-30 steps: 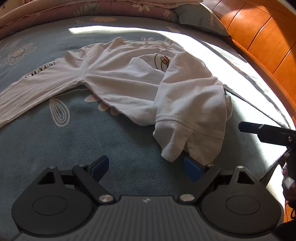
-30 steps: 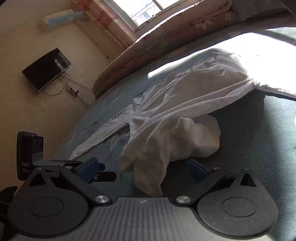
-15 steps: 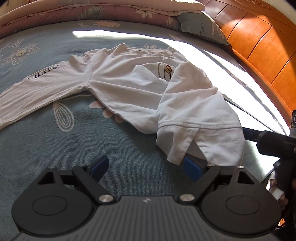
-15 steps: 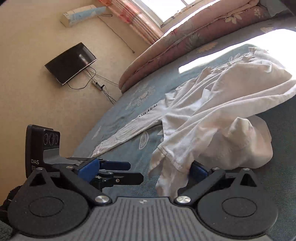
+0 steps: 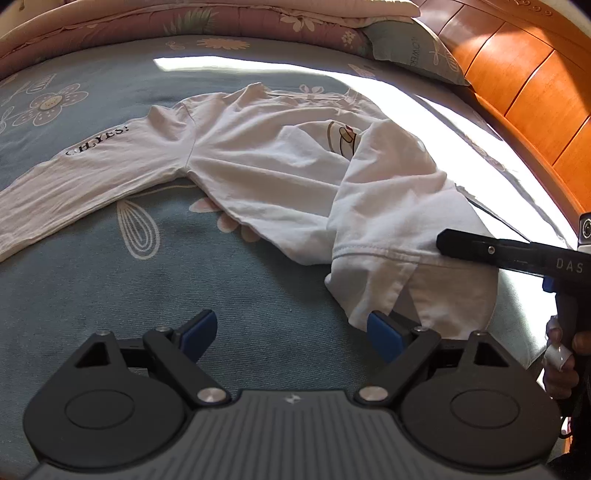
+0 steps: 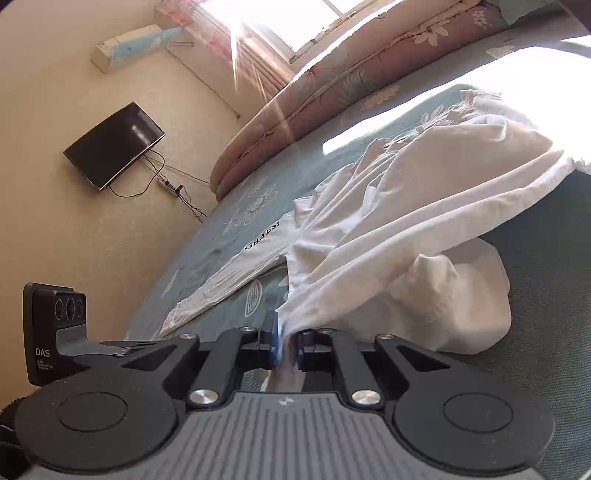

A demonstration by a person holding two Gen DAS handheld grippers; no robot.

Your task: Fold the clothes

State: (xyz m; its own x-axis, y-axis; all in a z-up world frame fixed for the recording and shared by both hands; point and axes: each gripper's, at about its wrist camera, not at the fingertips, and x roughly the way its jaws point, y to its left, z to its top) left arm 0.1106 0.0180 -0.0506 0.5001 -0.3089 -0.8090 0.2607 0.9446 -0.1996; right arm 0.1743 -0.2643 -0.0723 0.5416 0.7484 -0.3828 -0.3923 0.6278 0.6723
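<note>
A white long-sleeved shirt (image 5: 273,166) lies on the blue flowered bedspread (image 5: 110,295), one sleeve printed "OH,YES!" stretched to the left and its right part bunched in a folded heap. My left gripper (image 5: 291,332) stands open just in front of that heap; its right blue pad (image 5: 384,332) touches the hem and nothing is between the pads. My right gripper (image 6: 286,345) is shut on the hem of the white shirt (image 6: 406,229), cloth pinched between its blue pads. From the left wrist view the right gripper (image 5: 447,243) reaches in from the right onto the hem seam.
An orange wooden headboard (image 5: 535,92) runs along the right, with a pillow (image 5: 413,51) and a rolled pink quilt (image 5: 184,22) at the far side. A wall-mounted television (image 6: 114,146) and an air conditioner (image 6: 136,46) hang on the beige wall. A hand (image 5: 561,354) holds the right gripper.
My right gripper went from wide open to shut on the shirt's hem, moving in and drawing the cloth taut toward it. The left gripper stayed open in the same spot.
</note>
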